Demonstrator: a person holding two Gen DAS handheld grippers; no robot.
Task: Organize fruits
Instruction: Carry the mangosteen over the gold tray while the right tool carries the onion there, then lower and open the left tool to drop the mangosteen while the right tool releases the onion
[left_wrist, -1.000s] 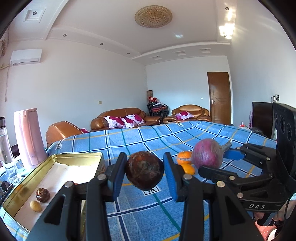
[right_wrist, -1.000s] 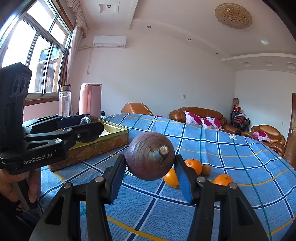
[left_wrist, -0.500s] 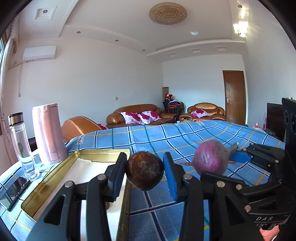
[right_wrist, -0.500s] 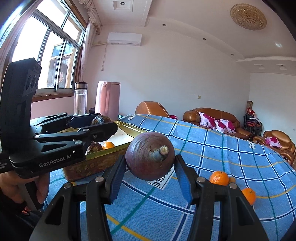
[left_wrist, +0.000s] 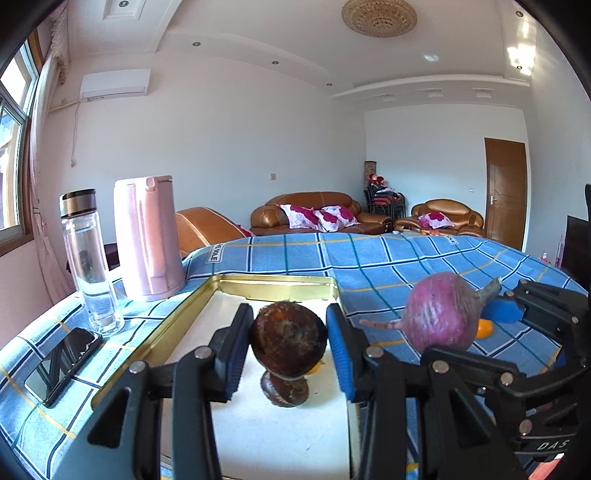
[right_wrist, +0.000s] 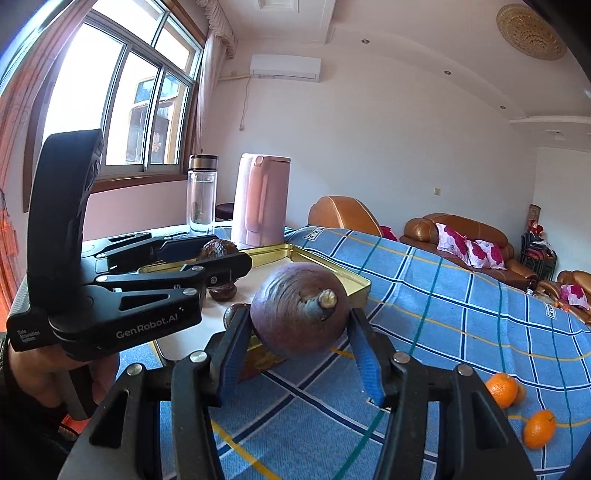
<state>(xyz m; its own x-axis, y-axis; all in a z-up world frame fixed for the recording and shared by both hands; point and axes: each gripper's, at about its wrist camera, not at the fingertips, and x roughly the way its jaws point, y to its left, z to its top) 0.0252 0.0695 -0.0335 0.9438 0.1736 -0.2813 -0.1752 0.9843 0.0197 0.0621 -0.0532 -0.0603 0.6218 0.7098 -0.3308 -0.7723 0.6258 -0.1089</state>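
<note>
Fruits for sorting sit in both grippers and in the gold tray. In the left wrist view, going left to right: a dark phone lies at 9 o'clock on the blue checked cloth, with a clear bottle and a pink kettle standing just beyond it. At 6 o'clock the left gripper is clamped on a rough brown fruit, held above the tray's white floor; a second brown fruit lies in the tray directly beneath it. At 3 o'clock the right gripper grasps a purple root-like bulb over the cloth, just beside the tray's right rim.

In the right wrist view, a hand at 8 o'clock grips the left gripper's handle. The bulb fills the centre between blue pads. Two oranges rest on the cloth at 4 o'clock.
</note>
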